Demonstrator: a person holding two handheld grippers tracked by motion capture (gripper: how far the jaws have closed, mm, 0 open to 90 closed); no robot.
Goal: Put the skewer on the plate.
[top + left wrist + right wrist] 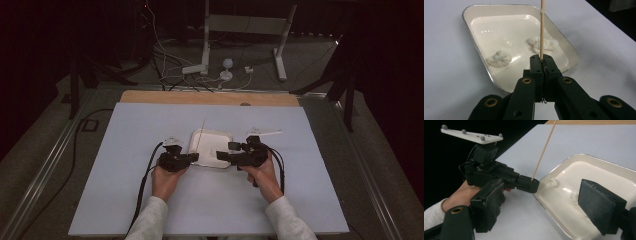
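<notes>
A white rectangular tray (216, 140) lies at the table's middle with two lumps of white dough in it, one (499, 58) near the left wall and one (547, 43) further in. My left gripper (543, 60) is shut on the lower end of a thin wooden skewer (542, 27), which rises steeply over the tray's near corner. In the high view that gripper (194, 157) sits at the tray's left edge. My right gripper (544, 205) stands open over the tray's (599, 175) right side, its jaws wide apart and nothing between them, facing the left gripper (530, 185) and skewer (544, 150).
A pale cover (150, 200) spreads over the table, with a strip of bare wood (200, 97) along the far edge. Beyond the table, cables (170, 65) and white stand legs (205, 45) are on the floor. A small flat white piece (267, 132) lies right of the tray.
</notes>
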